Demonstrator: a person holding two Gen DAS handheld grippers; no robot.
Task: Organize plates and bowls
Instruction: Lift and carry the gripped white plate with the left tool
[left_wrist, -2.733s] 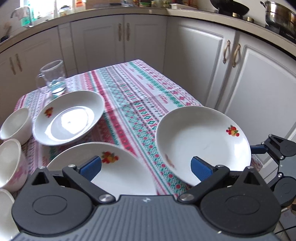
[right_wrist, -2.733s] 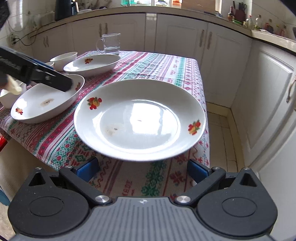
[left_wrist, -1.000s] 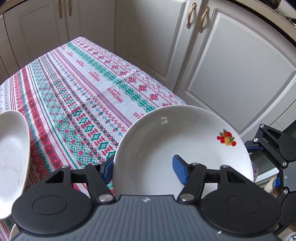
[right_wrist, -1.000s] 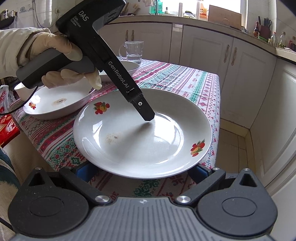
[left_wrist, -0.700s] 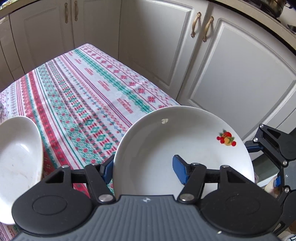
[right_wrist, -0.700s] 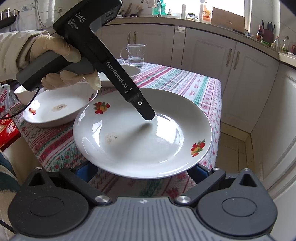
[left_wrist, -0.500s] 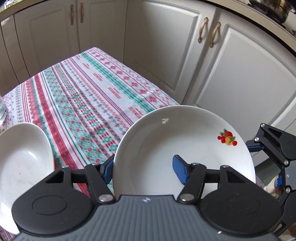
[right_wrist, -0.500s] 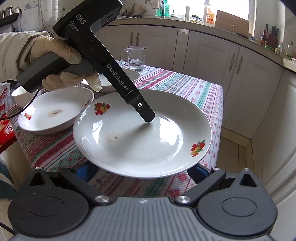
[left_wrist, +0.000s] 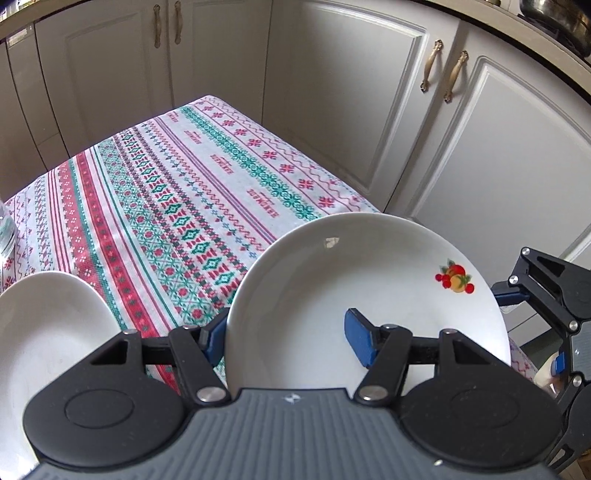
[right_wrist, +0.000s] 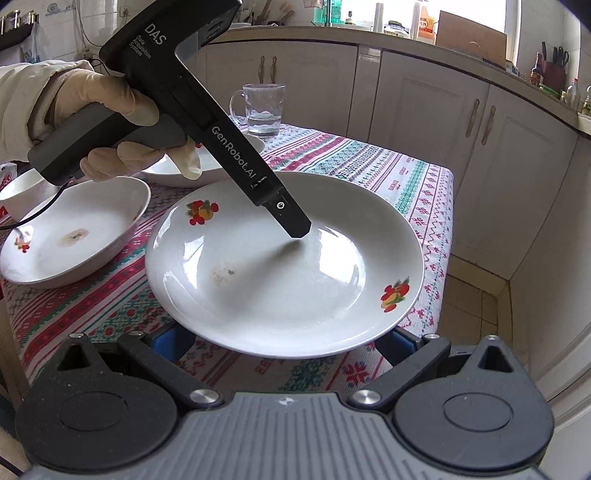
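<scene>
A patterned tablecloth (left_wrist: 192, 192) in red, green and white covers the table, with pale kitchen cabinets (left_wrist: 480, 155) behind it. Above the cloth's near right corner a white plate (right_wrist: 284, 266) with fruit motifs is held clear of the table. The left gripper (left_wrist: 286, 334), in a gloved hand (right_wrist: 122, 122), is clamped on the plate's rim, one blue pad inside the dish and one beneath it. The right gripper (right_wrist: 284, 341) sits under the plate's near edge, its blue fingers (right_wrist: 171, 341) spread wide to either side; whether they touch the plate cannot be told. A second plate (right_wrist: 74, 236) rests on the cloth just left. Behind it stand a third plate (right_wrist: 207, 166), a small bowl (right_wrist: 22, 192) and a glass mug (right_wrist: 263, 110) of water.
</scene>
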